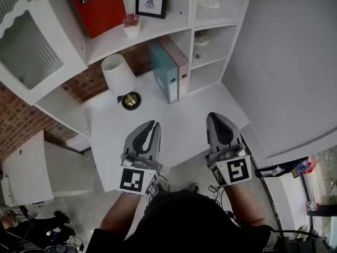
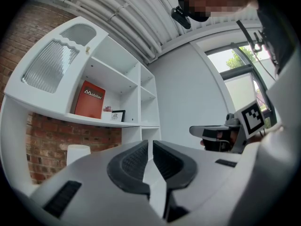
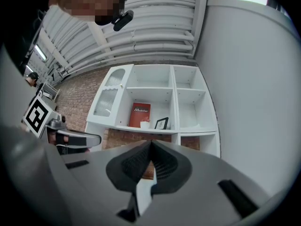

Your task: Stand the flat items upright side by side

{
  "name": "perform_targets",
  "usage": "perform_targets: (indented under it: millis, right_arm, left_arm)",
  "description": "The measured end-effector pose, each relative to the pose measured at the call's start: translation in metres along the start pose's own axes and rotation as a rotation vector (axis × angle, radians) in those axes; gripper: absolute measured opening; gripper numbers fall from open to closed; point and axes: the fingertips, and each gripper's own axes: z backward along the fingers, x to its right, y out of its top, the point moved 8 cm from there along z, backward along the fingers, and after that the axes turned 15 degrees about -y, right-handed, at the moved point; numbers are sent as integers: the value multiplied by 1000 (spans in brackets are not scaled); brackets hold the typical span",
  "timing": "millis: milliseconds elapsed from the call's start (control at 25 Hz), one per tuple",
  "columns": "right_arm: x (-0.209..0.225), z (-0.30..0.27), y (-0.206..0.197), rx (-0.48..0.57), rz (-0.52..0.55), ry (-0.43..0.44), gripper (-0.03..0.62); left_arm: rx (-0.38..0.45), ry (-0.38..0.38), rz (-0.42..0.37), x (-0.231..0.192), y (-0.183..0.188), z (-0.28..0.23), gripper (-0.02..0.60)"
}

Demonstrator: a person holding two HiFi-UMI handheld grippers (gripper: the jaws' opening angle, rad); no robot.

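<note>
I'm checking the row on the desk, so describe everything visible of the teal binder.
The teal binder is a thick file with plain matte covers that look like coated card. It stands upright on the white desk, its narrow spine towards the person, with a small pale label low on the spine. Its right side lies flat against the beige binder beside it. The table lamp to its left stands apart from it.

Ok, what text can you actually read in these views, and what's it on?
"Mobilier": white print on the red book on the upper shelf.
Spine labels on the teal binder and the beige binder: too small to read.
Framed picture: a drawing, no readable words.
</note>
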Motion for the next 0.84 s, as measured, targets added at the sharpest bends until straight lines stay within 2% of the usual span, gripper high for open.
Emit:
perform_targets:
  millis: [840]
  right_arm:
    - [42,5,-8,-34,-17,54,0]
  left_arm:
    - [-31,50,-15,36,0,-27,32]
